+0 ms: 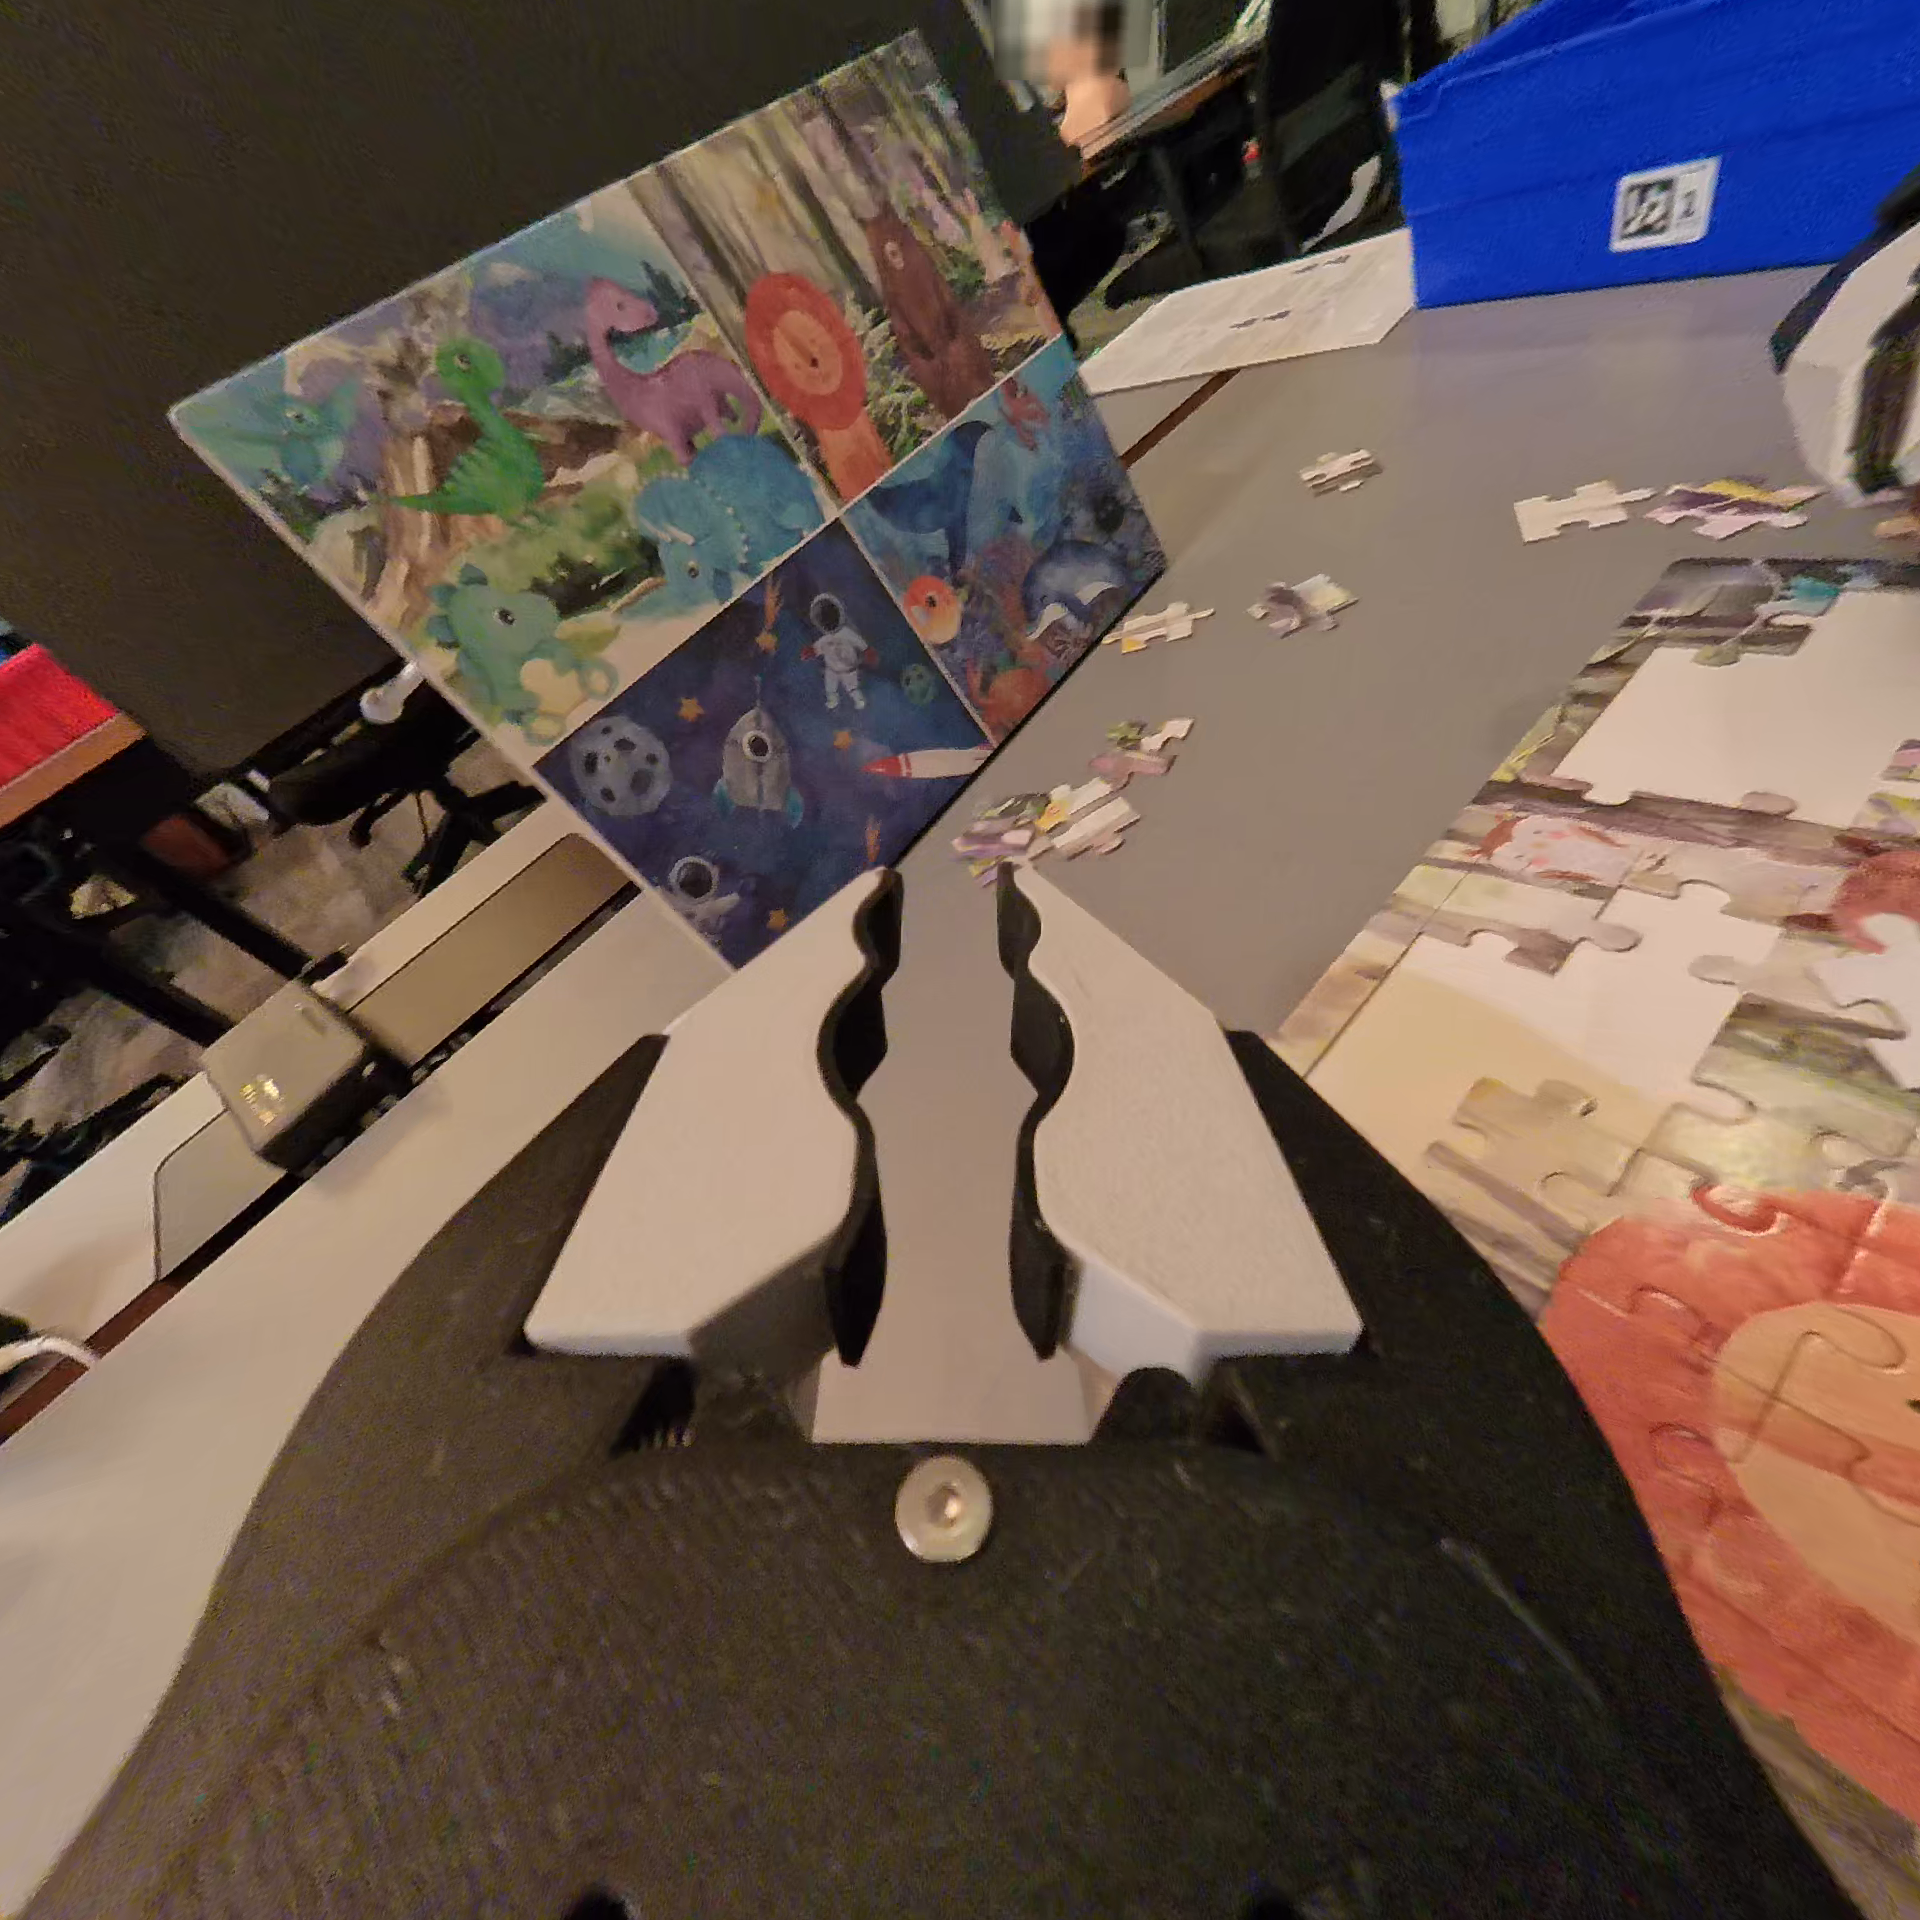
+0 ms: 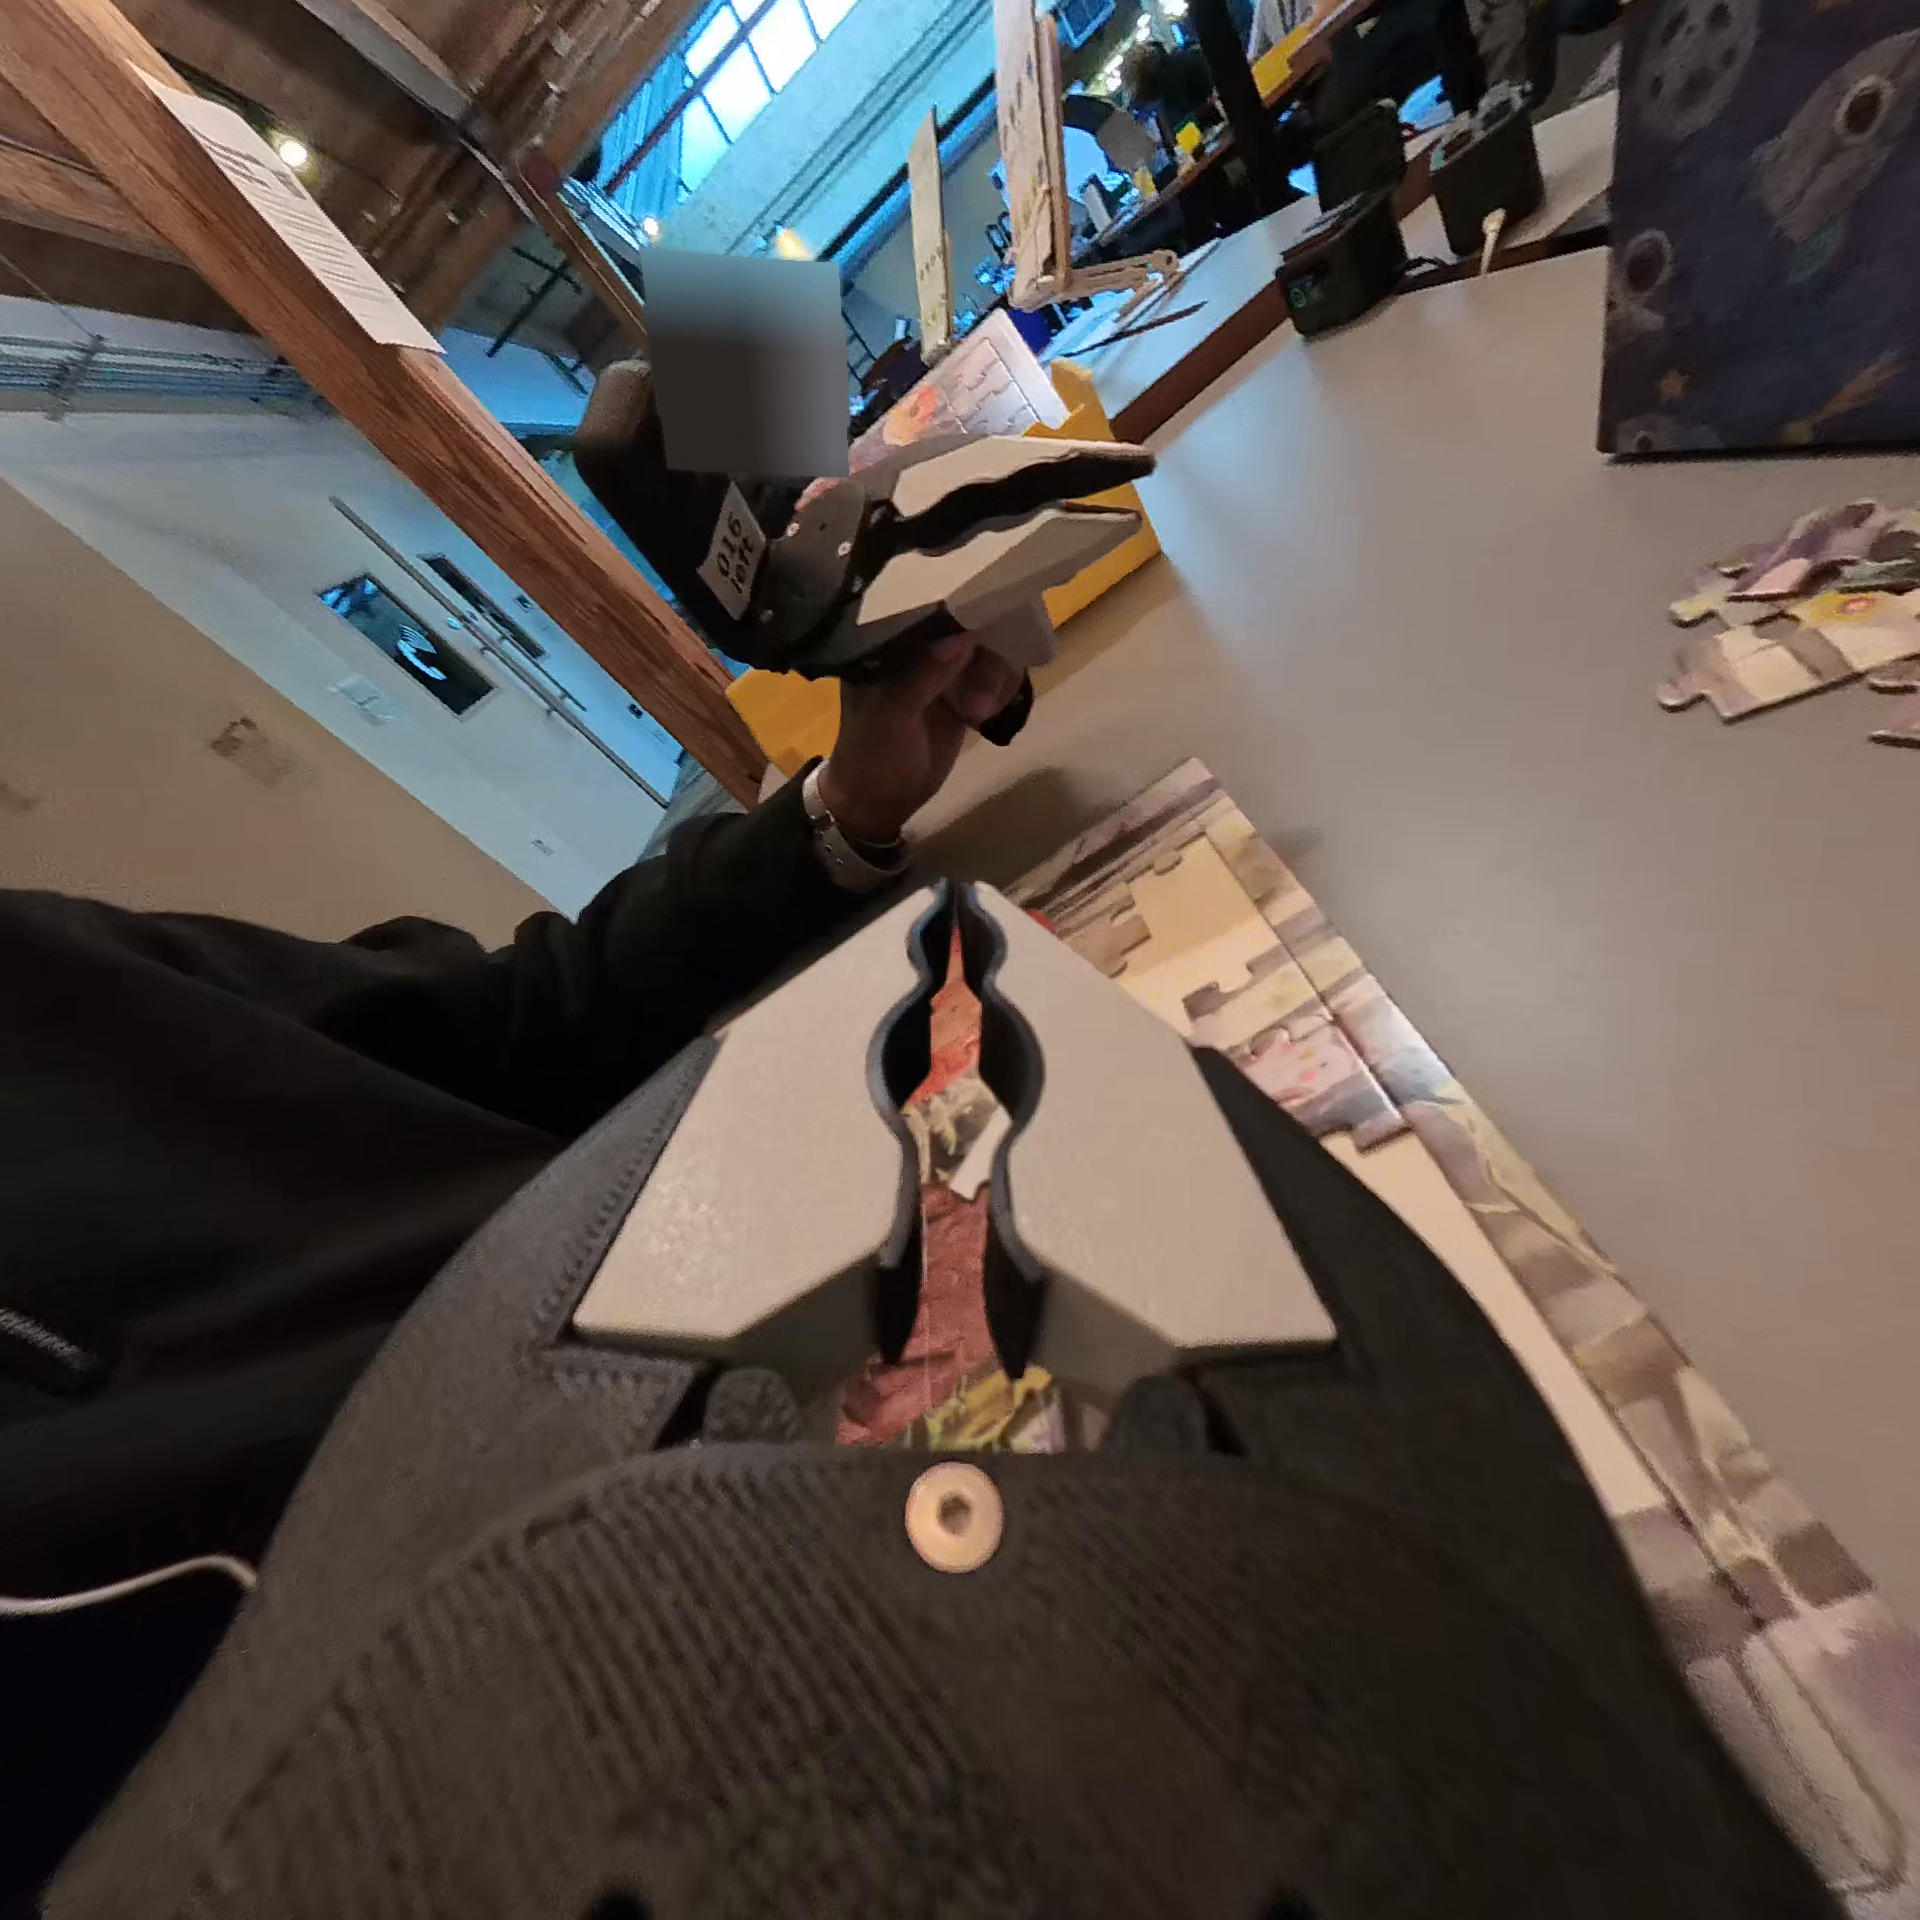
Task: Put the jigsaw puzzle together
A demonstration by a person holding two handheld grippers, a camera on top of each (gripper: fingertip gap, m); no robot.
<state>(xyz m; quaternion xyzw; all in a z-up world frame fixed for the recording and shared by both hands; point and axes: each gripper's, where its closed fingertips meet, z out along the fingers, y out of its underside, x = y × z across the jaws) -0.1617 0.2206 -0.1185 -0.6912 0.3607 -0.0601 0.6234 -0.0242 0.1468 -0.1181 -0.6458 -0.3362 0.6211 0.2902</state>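
Counter [image 1: 1351, 727]: grey, ahead of the fingers.
Beam [image 2: 343, 343]: wooden, far left.
Windows [image 2: 748, 73]: bright, blue-lit, beyond.
Bin [image 1: 1662, 135]: blue, far right.

A big shared workroom: long grey worktops [image 2: 1455, 623] in rows, storage bins like the blue bin [image 1: 1662, 135], high windows [image 2: 748, 62] and a wooden beam [image 2: 343, 343].

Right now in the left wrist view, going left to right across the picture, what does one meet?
Small grey box on the white side table → propped picture board of cartoon animals and space scenes → left gripper, jaws parted and empty → scattered loose puzzle pieces → partly assembled jigsaw puzzle on the grey table.
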